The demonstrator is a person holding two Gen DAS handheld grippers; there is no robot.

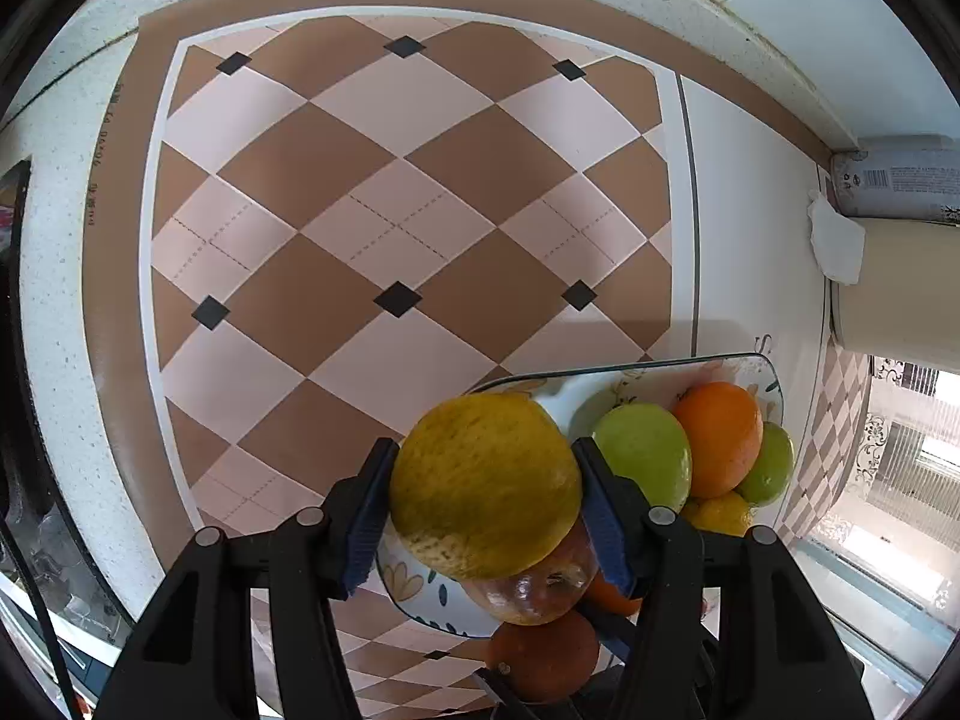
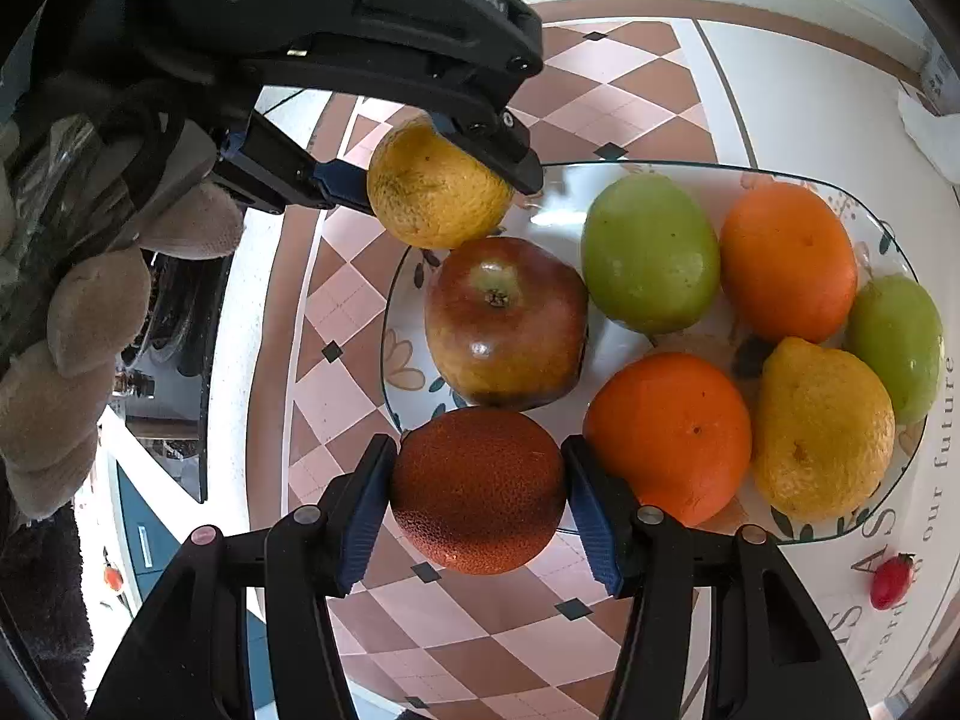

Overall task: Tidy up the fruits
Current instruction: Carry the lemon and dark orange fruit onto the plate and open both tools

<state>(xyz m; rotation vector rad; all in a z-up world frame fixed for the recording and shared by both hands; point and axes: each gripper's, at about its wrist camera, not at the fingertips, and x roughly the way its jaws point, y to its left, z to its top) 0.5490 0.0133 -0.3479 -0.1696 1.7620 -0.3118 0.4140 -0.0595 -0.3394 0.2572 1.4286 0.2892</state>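
Note:
My left gripper (image 1: 486, 504) is shut on a yellow lemon (image 1: 485, 483) and holds it above the near left edge of the glass plate (image 1: 660, 367). It shows in the right wrist view (image 2: 441, 180) too, at the plate's far left rim. My right gripper (image 2: 479, 489) is shut on a dark orange (image 2: 478, 489) at the near rim of the plate (image 2: 708, 169). On the plate lie a red apple (image 2: 506, 321), a green apple (image 2: 650, 252), two oranges (image 2: 787, 261), a second lemon (image 2: 822, 429) and another green fruit (image 2: 897, 345).
A checkered brown and pink mat (image 1: 390, 210) covers the white counter. A can (image 1: 894, 183) and a crumpled tissue (image 1: 834, 243) stand at the right by the wall. A small red tomato (image 2: 892, 581) lies on the mat near the plate.

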